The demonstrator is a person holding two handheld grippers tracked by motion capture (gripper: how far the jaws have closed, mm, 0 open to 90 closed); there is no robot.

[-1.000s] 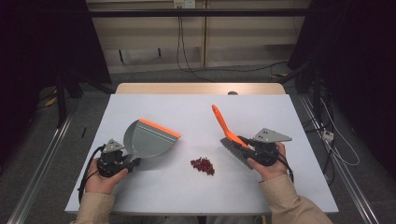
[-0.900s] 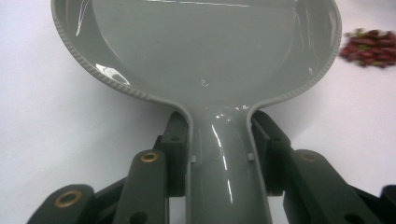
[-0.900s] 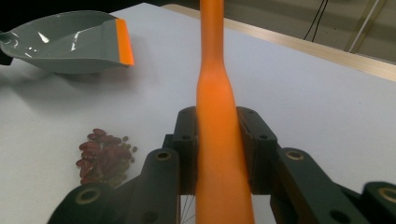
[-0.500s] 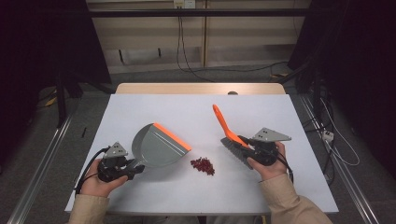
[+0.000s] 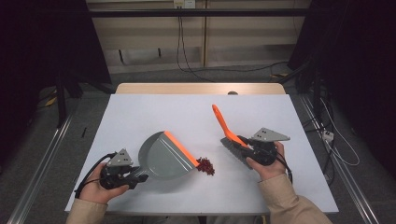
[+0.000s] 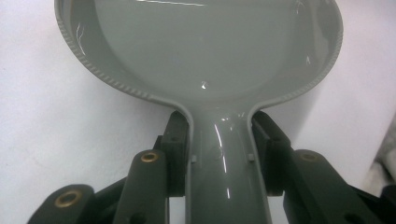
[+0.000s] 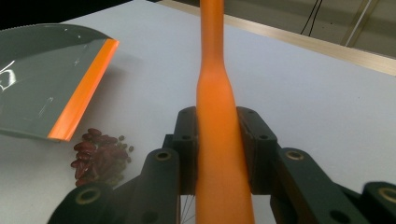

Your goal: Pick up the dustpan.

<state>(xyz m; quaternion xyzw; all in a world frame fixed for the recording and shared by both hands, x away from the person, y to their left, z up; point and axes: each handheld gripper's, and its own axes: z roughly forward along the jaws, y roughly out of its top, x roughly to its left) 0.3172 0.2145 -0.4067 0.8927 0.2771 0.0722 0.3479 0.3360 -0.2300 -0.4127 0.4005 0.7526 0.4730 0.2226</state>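
1. My left gripper point(image 5: 122, 173) has its jaws pinching the grey handle of the dustpan point(image 5: 164, 156).
2. My right gripper's point(image 5: 256, 150) jaws clamp the orange brush point(image 5: 225, 125) handle (bristles down on the tabletop point(image 5: 154, 112)).
3. The dustpan's orange lip touches the pile of red beans point(image 5: 205, 165), which lies between pan and brush.

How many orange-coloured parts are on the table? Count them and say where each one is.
2. One is the orange lip along the grey dustpan's front edge, beside the red beans. The other is the orange brush handle, clamped in the right gripper and slanting up.
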